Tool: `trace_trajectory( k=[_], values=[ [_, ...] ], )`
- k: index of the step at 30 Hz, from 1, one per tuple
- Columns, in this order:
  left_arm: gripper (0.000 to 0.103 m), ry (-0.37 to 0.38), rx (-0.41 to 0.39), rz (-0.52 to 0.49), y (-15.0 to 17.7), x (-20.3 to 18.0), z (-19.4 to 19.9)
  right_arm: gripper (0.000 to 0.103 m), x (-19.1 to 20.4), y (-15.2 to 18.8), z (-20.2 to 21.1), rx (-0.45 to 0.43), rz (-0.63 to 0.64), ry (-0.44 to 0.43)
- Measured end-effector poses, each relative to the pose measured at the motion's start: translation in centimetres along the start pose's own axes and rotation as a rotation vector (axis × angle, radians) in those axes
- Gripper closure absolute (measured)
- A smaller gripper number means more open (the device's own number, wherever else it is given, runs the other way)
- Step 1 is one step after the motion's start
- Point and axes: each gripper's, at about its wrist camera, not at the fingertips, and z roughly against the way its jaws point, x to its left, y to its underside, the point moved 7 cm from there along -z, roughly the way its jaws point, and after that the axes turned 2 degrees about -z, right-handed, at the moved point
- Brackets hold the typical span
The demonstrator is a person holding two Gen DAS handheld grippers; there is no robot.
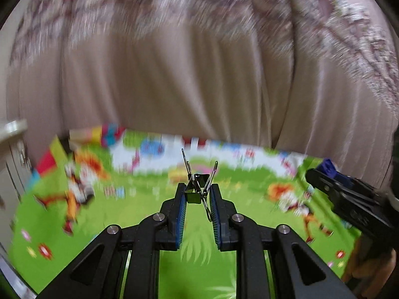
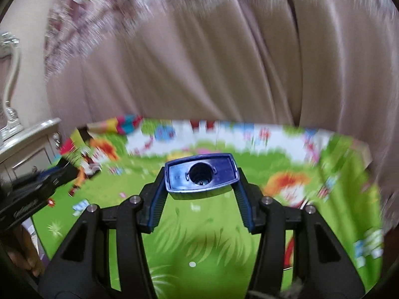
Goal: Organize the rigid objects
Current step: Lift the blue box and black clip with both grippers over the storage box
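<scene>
My left gripper (image 1: 198, 189) is shut on a black binder clip (image 1: 195, 190) with its silver wire handles splayed upward, held above a bright green cartoon play mat (image 1: 149, 214). My right gripper (image 2: 201, 177) is shut on a dark blue rectangular plastic piece (image 2: 201, 174) with a round hole in its middle, also held above the mat (image 2: 199, 236). The right gripper with its blue piece (image 1: 331, 169) shows at the right edge of the left wrist view. The left gripper (image 2: 32, 194) shows at the left edge of the right wrist view.
A pinkish-beige patterned curtain (image 1: 199, 62) hangs behind the mat and fills the upper half of both views. A white cabinet with a silver ornament (image 2: 15, 124) stands at the left. The background is motion-blurred.
</scene>
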Motion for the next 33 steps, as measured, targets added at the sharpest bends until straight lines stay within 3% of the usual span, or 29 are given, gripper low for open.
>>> trace_trajectory(
  k=[7, 11, 33],
  values=[
    [0.083, -0.046, -0.244, -0.098, -6.3, -2.5, 7.8, 0.048, 3.6, -6.7, 12.6, -0.380, 0.088, 0.020],
    [0.083, -0.055, -0.299, -0.120, -7.7, -2.6, 10.7, 0.048, 5.3, -7.7, 16.3, -0.486, 0.122, 0.014],
    [0.083, -0.107, -0.278, -0.063, -5.8, 2.2, 14.1, 0.048, 10.2, -6.9, 16.4, -0.430, 0.180, -0.104]
  ],
)
